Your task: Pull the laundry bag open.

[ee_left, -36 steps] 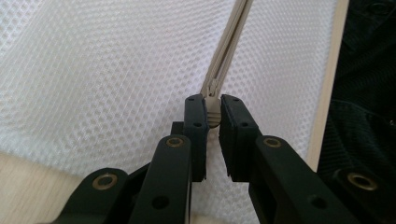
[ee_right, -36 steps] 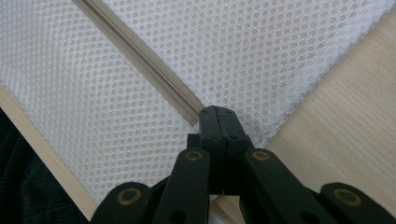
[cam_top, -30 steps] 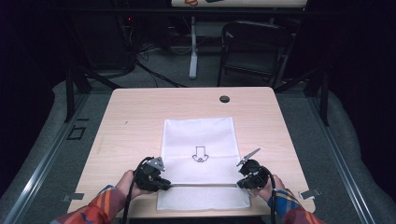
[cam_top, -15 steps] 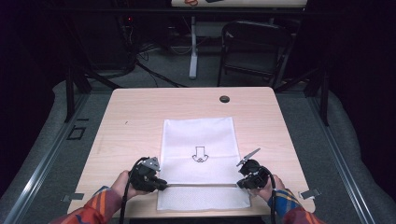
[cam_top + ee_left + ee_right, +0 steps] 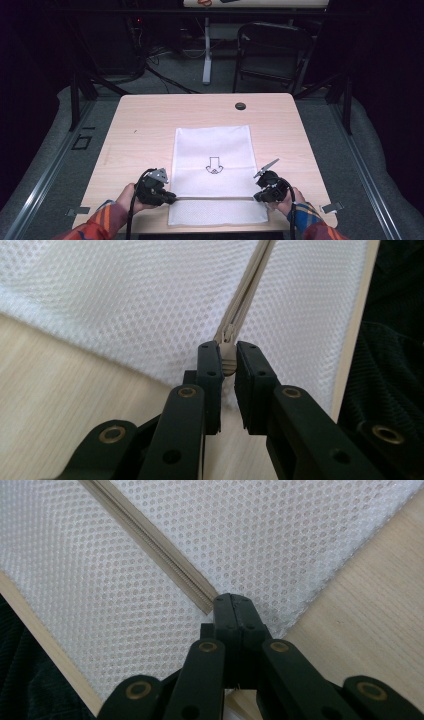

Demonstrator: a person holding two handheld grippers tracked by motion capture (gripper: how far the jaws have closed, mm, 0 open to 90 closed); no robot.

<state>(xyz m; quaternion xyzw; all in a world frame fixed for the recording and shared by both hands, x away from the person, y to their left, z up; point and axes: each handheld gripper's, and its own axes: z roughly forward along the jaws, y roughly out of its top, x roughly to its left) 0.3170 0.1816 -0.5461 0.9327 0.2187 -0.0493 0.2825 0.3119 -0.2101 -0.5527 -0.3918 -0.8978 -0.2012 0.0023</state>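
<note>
Zipper step under way: bag (image 5: 212, 165) flat at near table (image 5: 150, 120) edge. Left gripper (image 5: 228, 365) pinching slider (image 5: 228, 360); right gripper (image 5: 234, 611) clamped on zipper (image 5: 150, 545) end. Next: likely steady pull along track.

Mesh bag (image 5: 212, 150): white perforated cloth, matt; zipper (image 5: 245, 295) of beige plastic. Table (image 5: 145, 125): pale wood-grain, smooth. Gripper jaws: black matt plastic, brass-coloured rivets.
</note>
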